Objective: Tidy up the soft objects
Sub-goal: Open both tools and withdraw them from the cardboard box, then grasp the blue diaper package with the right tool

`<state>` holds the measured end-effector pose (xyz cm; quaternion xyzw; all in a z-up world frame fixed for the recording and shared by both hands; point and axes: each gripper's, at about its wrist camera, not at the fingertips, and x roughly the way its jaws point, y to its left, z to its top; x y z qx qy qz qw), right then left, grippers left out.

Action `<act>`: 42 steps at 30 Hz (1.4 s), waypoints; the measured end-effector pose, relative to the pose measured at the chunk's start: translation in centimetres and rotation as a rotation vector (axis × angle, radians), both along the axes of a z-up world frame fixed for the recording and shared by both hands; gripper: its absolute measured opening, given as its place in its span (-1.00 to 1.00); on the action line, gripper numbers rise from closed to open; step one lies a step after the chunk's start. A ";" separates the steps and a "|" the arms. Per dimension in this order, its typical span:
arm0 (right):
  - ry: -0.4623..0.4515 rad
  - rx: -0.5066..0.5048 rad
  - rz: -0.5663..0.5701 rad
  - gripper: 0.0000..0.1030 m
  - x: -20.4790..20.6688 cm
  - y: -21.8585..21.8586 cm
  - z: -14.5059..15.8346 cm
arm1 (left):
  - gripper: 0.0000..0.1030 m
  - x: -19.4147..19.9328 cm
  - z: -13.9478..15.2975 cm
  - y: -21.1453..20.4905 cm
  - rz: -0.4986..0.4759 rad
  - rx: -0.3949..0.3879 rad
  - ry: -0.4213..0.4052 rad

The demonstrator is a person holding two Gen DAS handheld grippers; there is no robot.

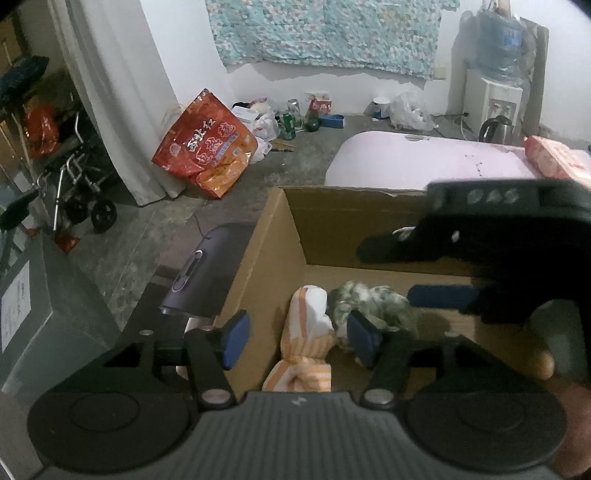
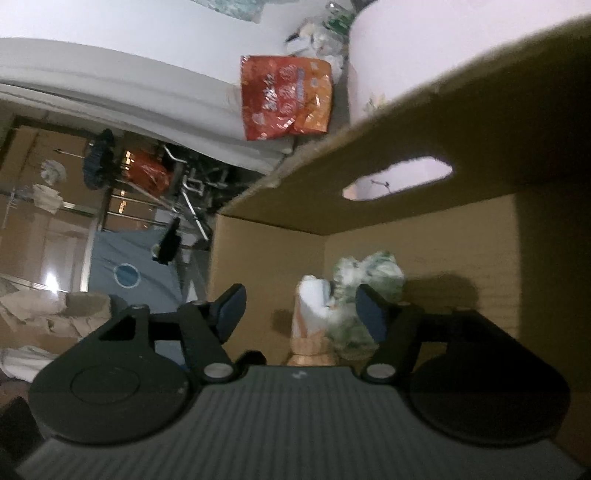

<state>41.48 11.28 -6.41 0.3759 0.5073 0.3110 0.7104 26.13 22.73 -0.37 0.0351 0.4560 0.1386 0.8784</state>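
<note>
Cardboard box (image 1: pixel 273 236) already holds an orange-striped towel (image 1: pixel 306 343) and green cloth (image 1: pixel 369 302); my tools (image 1: pixel 295 339) (image 2: pixel 299 314) hover released, empty, above.

This looks like a lived-in room of a home, used partly as storage. A water dispenser (image 1: pixel 496 74) and an electric kettle (image 1: pixel 495 129) stand far right, a flowered cloth (image 1: pixel 325 33) hangs on the far wall, and a folded wheelchair (image 1: pixel 79 181) stands left.

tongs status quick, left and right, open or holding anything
Left tongs: open, holding nothing, above the orange-striped cloth in the cardboard box.
Right tongs: open, holding nothing.
</note>
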 end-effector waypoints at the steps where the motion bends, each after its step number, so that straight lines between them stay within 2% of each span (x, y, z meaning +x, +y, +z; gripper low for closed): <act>1: -0.007 0.009 -0.005 0.30 -0.1 -0.4 0.5 | 0.27 -0.3 0.3 0.1 0.002 -0.012 -0.002; 5: -0.044 0.064 -0.023 0.32 -1.5 -3.3 2.8 | 0.32 -2.3 2.5 0.2 0.006 -0.061 -0.028; 7: -0.066 0.128 -0.026 0.33 -2.7 -5.2 4.5 | 0.37 -4.0 4.1 -0.2 -0.006 -0.076 -0.066; 11: -0.155 0.249 -0.003 0.41 -6.8 -9.9 8.3 | 0.54 -7.7 7.0 -2.4 -0.059 -0.092 -0.131; 13: -0.202 0.303 -0.001 0.47 -9.5 -13.0 9.5 | 0.57 -9.3 7.9 -4.1 -0.101 -0.115 -0.130; 16: -0.241 0.359 -0.008 0.49 -13.7 -18.2 9.6 | 0.57 -11.2 8.4 -7.1 -0.166 -0.173 -0.109; 19: -0.258 0.374 -0.034 0.50 -17.5 -23.7 8.3 | 0.57 -12.5 8.4 -10.6 -0.250 -0.238 -0.102; 24: -0.282 0.298 -0.170 0.52 -23.3 -32.8 5.2 | 0.57 -13.7 7.0 -16.7 -0.377 -0.266 -0.091; 28: -0.300 0.194 -0.303 0.52 -26.8 -38.8 3.2 | 0.57 -14.4 5.7 -22.5 -0.487 -0.225 -0.104; 32: -0.256 0.127 -0.398 0.51 -27.7 -42.8 0.6 | 0.57 -14.2 4.5 -27.5 -0.587 -0.172 -0.104; 36: -0.241 0.066 -0.432 0.39 -26.9 -43.5 -0.8 | 0.55 -13.7 2.8 -31.6 -0.646 -0.113 -0.094; 39: -0.247 -0.014 -0.429 0.24 -25.2 -42.2 -1.4 | 0.36 -13.0 1.1 -33.5 -0.652 -0.039 -0.078; 42: -0.258 -0.085 -0.401 0.23 -23.7 -41.2 -2.2 | 0.23 -12.3 -0.6 -34.2 -0.632 0.001 -0.047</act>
